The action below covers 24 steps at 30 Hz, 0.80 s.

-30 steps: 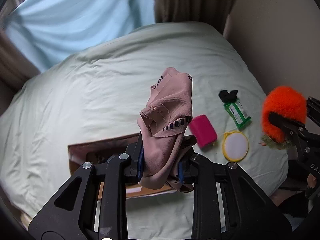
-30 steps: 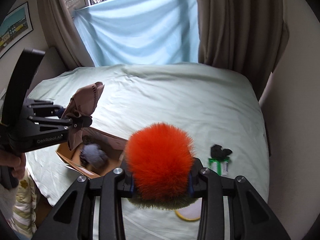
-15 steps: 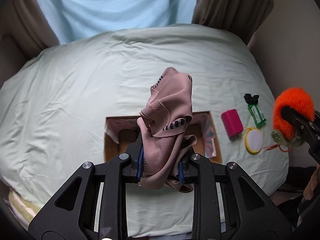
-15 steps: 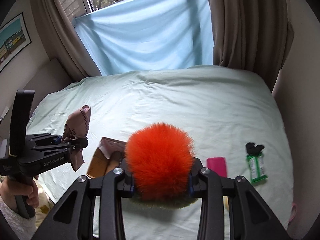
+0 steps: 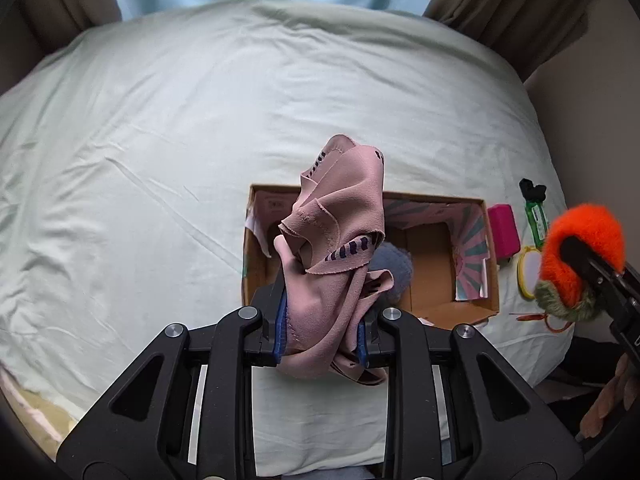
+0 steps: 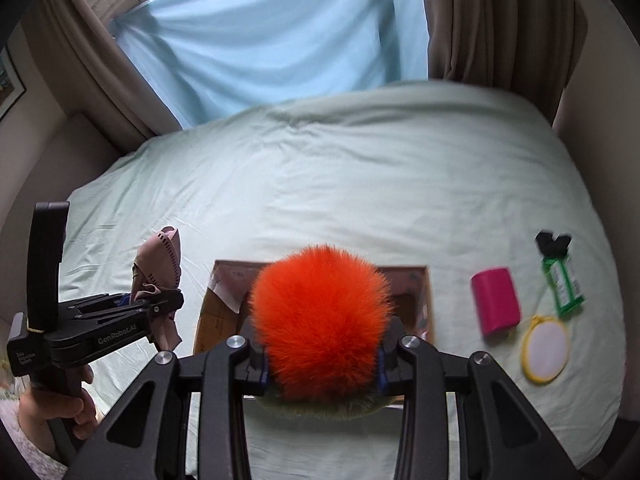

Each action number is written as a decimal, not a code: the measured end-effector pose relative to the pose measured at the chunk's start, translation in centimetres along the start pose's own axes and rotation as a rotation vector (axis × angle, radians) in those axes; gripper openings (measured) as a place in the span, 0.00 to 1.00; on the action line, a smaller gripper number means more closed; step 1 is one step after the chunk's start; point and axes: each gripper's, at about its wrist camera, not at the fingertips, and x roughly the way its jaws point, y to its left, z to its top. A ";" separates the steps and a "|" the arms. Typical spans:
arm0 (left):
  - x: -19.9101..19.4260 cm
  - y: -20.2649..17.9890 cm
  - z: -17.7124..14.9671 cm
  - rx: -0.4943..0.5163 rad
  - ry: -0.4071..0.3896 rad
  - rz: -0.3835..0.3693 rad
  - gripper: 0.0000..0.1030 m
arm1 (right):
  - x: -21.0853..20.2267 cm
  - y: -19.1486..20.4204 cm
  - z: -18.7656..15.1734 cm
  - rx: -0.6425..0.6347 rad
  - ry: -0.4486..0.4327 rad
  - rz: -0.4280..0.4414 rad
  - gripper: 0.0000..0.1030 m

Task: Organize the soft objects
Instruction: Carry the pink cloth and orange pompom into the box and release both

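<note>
My left gripper (image 5: 320,332) is shut on a dusty pink cloth (image 5: 336,232) with dark stitch marks and holds it above the near side of an open cardboard box (image 5: 440,308) on the bed. A grey-blue fuzzy thing (image 5: 394,268) lies inside the box. My right gripper (image 6: 320,364) is shut on a fluffy orange ball (image 6: 320,320) with an olive base, held above the box (image 6: 426,304). In the left wrist view the orange ball (image 5: 580,240) hangs at the right of the box. In the right wrist view the pink cloth (image 6: 160,264) is left of the box.
On the pale green bed sheet (image 5: 160,160) to the right of the box lie a magenta block (image 6: 496,304), a yellow-rimmed round mirror (image 6: 546,348), a green packet (image 6: 562,284) and a black clip (image 6: 554,242). Curtains and a wall stand behind the bed.
Both grippers have moved over the box with their loads; the box now sits right under each view. The grey-blue fuzzy thing shows inside it again.
</note>
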 end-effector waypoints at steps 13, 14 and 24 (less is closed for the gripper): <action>8.3 0.6 -1.3 -0.039 0.151 -0.001 0.22 | 9.7 -2.6 -0.9 0.113 0.207 -0.065 0.33; 8.8 0.3 -1.3 -0.026 0.158 0.004 0.22 | 10.3 -3.0 -0.9 0.122 0.222 -0.067 0.33; 13.1 -1.5 -1.1 0.036 0.225 0.059 0.22 | 15.3 -5.3 -0.8 0.148 0.347 -0.083 0.33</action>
